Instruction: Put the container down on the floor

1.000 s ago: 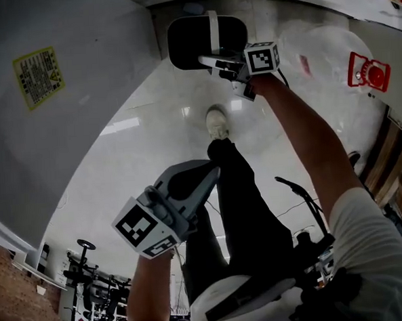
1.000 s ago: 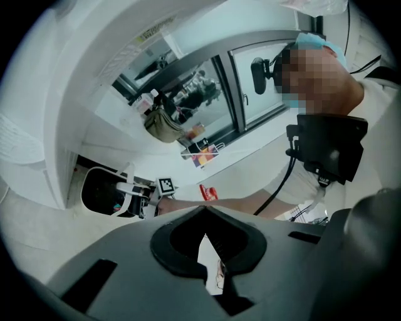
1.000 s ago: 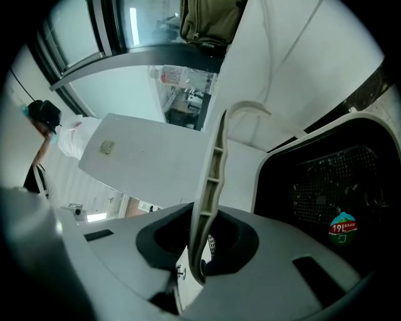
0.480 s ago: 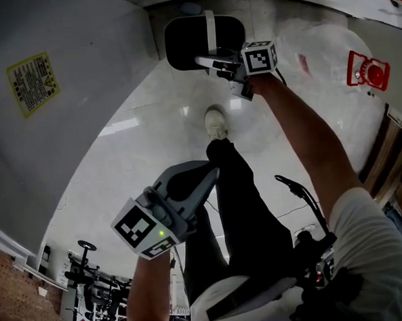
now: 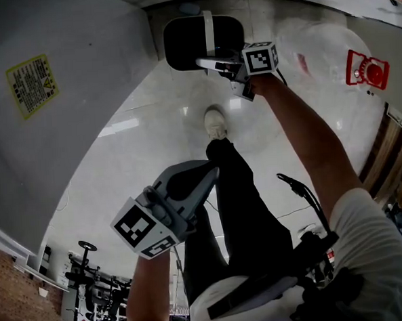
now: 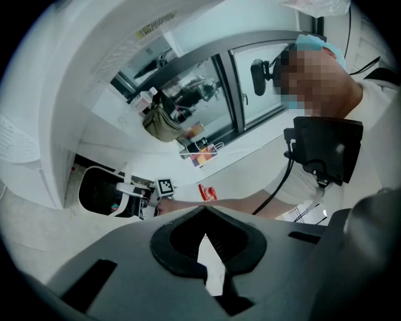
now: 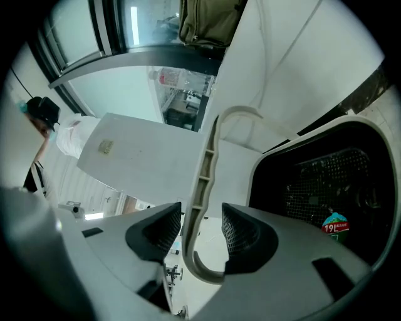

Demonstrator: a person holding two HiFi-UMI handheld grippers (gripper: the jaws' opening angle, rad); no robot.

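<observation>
The container (image 5: pixel 187 42), a black bin with a white handle (image 5: pixel 209 27), stands on the pale floor at the top of the head view. My right gripper (image 5: pixel 207 61) reaches to that handle. In the right gripper view the handle (image 7: pixel 203 169) runs between the jaws of the right gripper (image 7: pixel 202 229). They are opening, with a gap on each side of the handle. The bin's dark inside (image 7: pixel 326 182) lies to the right. My left gripper (image 5: pixel 210 173) hangs shut and empty near the person's leg, its tips (image 6: pixel 203 216) meeting.
A large white cabinet wall with a yellow label (image 5: pixel 29 75) rises on the left, close to the bin. The person's leg and white shoe (image 5: pixel 216 123) stand just before the bin. A clear bag (image 5: pixel 323 54) and a red-marked object (image 5: pixel 366 70) lie to the right.
The head view has shifted only slightly. The container stays at the same spot on the floor, and both grippers keep their places.
</observation>
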